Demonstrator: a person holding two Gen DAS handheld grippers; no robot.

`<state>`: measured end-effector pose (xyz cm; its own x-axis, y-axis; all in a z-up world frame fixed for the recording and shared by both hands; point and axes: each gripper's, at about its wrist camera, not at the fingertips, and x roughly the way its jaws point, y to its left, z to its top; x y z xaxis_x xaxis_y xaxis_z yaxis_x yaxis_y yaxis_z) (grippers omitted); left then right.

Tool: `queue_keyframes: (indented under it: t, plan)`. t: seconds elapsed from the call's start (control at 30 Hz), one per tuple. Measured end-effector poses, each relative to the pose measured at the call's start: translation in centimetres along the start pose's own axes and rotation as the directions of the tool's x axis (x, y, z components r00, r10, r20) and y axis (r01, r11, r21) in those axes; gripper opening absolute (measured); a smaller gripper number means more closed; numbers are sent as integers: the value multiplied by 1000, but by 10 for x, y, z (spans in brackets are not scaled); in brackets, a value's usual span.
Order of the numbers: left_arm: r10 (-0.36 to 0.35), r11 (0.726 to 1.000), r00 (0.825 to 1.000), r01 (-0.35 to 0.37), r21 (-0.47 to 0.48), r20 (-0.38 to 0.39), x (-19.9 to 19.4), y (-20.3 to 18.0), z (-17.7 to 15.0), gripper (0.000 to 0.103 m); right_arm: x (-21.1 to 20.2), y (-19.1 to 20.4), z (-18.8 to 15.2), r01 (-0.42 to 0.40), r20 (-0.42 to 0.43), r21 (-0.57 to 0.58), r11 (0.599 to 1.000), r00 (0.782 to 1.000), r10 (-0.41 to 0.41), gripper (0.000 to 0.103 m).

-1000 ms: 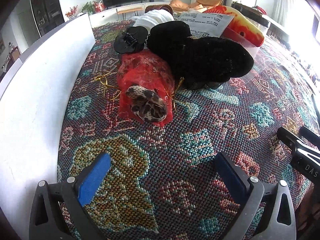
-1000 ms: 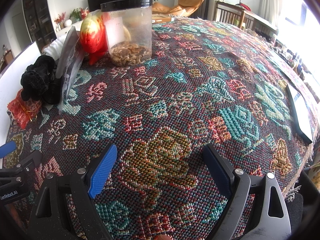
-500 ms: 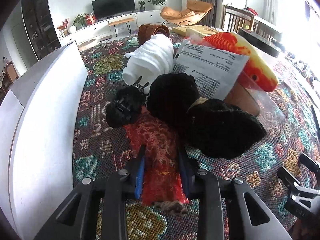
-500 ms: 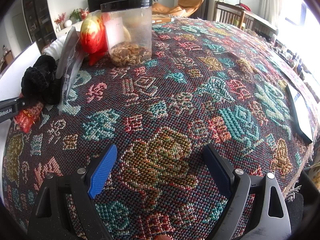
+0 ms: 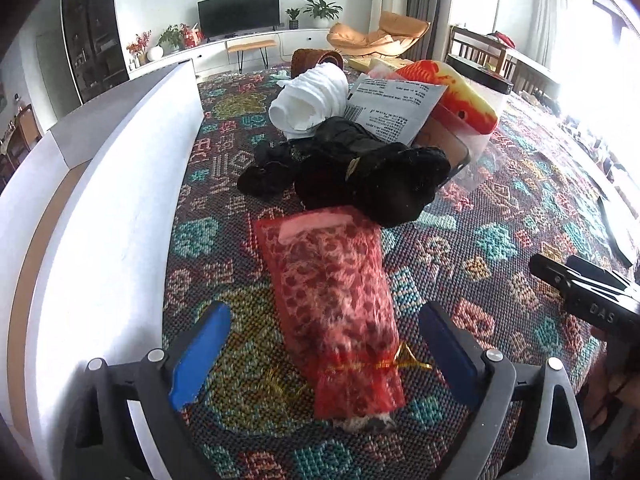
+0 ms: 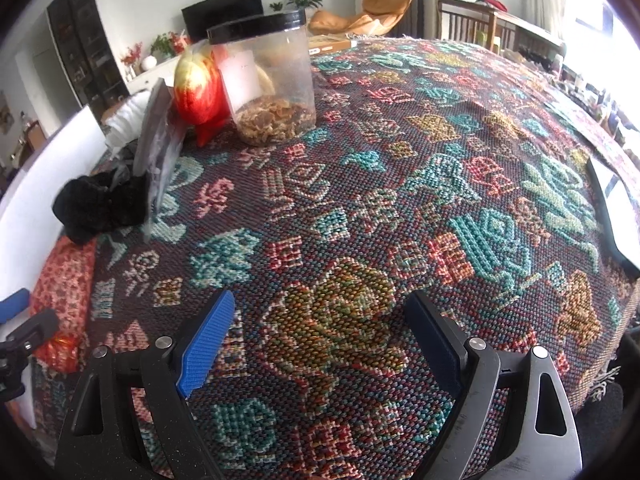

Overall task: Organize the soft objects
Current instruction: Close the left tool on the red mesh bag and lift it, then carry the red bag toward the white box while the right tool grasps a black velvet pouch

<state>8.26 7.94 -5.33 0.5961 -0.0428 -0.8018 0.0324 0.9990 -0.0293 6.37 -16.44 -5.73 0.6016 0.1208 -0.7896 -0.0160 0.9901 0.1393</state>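
The left gripper (image 5: 324, 356) has its jaws opening, the blue pads wide on either side of a red mesh pouch (image 5: 336, 304) without touching it. The pouch lies flat on the patterned tablecloth (image 5: 500, 240) near the white wall at the table's left edge, long axis running away from the gripper, its gold-tied neck nearest the jaws. It is translucent red over spotted fabric. Its far end meets a black plush toy (image 5: 372, 180). The right gripper (image 6: 320, 340), angled down, stands open over bare cloth.
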Motion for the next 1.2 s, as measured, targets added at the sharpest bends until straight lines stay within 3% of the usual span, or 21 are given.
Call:
queue_keyframes:
  t: [0.03,0.07,0.1,0.13,0.27,0.33,0.43,0.5,0.57,0.63,0.67,0.7,0.73,0.77,0.83,0.97,1.07,1.13,1.2]
  plan:
    - [6,1000,1000,-6,-4,-1,5,0,3,94,-1,0,1,-19,6,4,1000,1000,19,89]
    - [1,1000,1000,-1,-8,-5,10,0,6,82,-4,1,0,-33,15,4,999,999,33,89]
    - [-7,1000,1000,7,-14,-13,13,1,6,42,-7,2,1,-47,29,0,999,998,47,89]
    - [-23,999,999,22,-25,-37,15,2,6,31,-12,4,2,-65,47,-7,998,997,65,89]
    - [-67,997,998,66,-49,-16,-6,7,-10,29,-44,31,24,-186,134,-100,977,971,199,89]
    - [-74,995,997,72,-67,-25,-13,9,-23,29,-47,62,48,-241,98,-194,951,960,263,88]
    - [-66,994,997,63,-84,-33,-20,13,-40,29,-22,123,79,-301,-43,-346,889,951,306,86]
    - [-64,993,997,61,-98,-30,-25,16,-45,29,11,160,87,-329,-167,-417,847,944,284,83]
    - [-59,993,998,56,-107,-29,-28,19,-49,29,45,186,76,-339,-297,-469,816,930,216,66]
    - [-57,992,998,54,-113,-30,-30,21,-51,29,68,196,61,-321,-362,-496,807,921,143,54]
    - [-60,992,998,57,-111,-29,-31,20,-52,29,73,193,57,-288,-345,-510,810,932,115,44]
    - [-63,992,998,59,-110,-26,-33,20,-53,29,75,186,56,-255,-318,-507,823,943,96,27]
    - [-75,991,997,72,-115,-20,-36,19,-53,29,72,174,60,-282,-318,-448,848,937,144,25]
    - [-97,988,995,94,-125,-14,-38,20,-53,29,66,159,62,-310,-331,-377,873,925,186,24]
    - [-155,977,988,155,-149,11,-46,19,-50,29,47,133,67,-314,-298,-316,895,929,220,24]
    - [-232,955,971,240,-172,62,-66,16,-38,29,16,95,71,-318,-256,-260,911,933,253,24]
    - [-281,930,952,302,-208,126,-93,32,-23,29,-19,93,73,-349,-225,-243,905,928,297,24]
    - [-253,931,950,290,-221,181,-117,54,-13,29,-46,109,80,-414,-208,-239,879,906,370,24]
    - [-185,941,957,238,-240,224,-140,83,-6,29,-69,136,89,-499,-196,-249,830,865,462,24]
